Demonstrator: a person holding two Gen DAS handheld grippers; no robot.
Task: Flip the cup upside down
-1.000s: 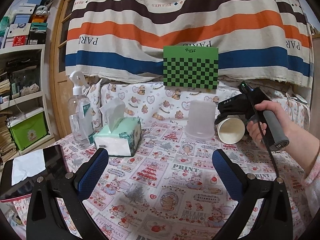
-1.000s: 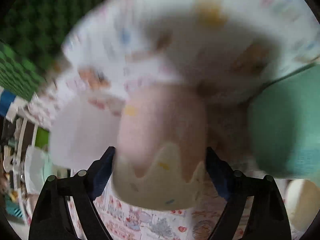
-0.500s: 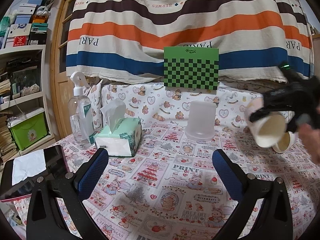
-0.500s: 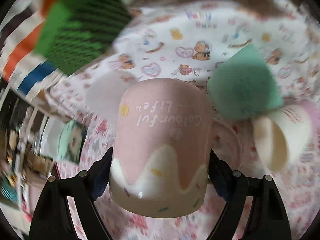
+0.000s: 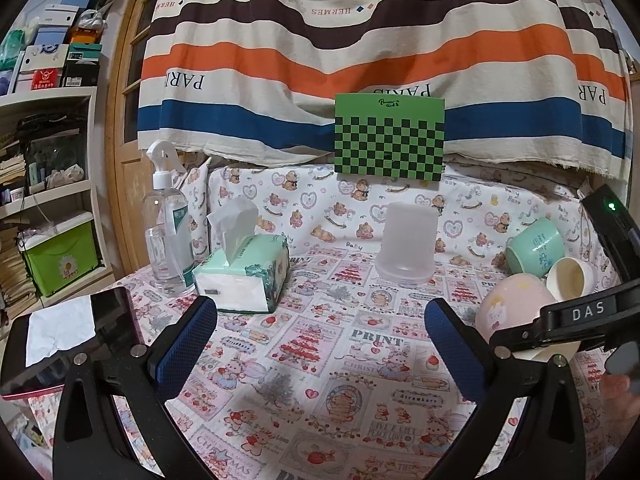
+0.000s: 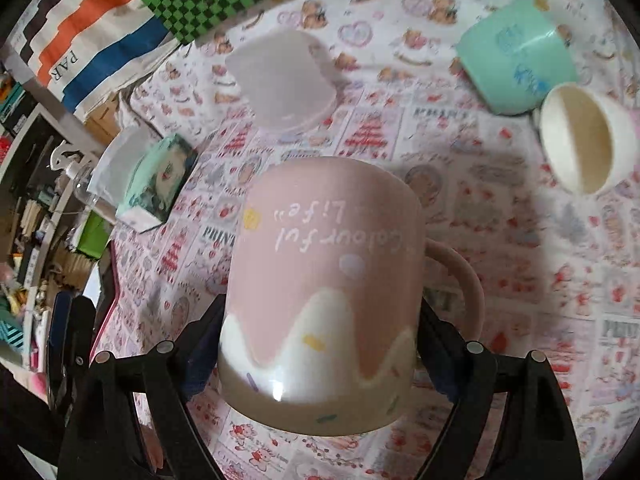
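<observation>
Your right hand-held gripper [image 6: 320, 344] is clamped on the pink mug [image 6: 320, 292], its two fingers pressed against opposite sides of the mug near the cream-coloured rim end. The mug points away from you with its pink base farthest out, the "Colourful Life" lettering reads upside down, and its handle [image 6: 460, 284] sticks out to the right of the body. The mug hangs above the patterned counter [image 6: 520, 240]; whether any part of it touches the cloth cannot be told.

Your left hand-held gripper [image 5: 320, 332] is spread wide with nothing between its blue-padded fingers [image 5: 188, 344], and it hovers over the counter to the left of the pink mug. From this camera, the mug sits at the right edge, gripped by the black "DAS" frame of your right tool.

Just behind the pink mug, a cream cup [image 6: 580, 140] lies on its side with its mouth showing. A mint-green cup [image 6: 516, 56] lies tipped just beyond that, touching or nearly touching it. To the far left of the pink mug, a frosted plastic cup [image 5: 406, 244] stands upside down on the counter. Farther left stand a tissue box [image 5: 244, 276] and a clear spray bottle [image 5: 166, 224]. Behind them all, a green checkerboard card [image 5: 390, 140] rests against the striped cloth.
</observation>
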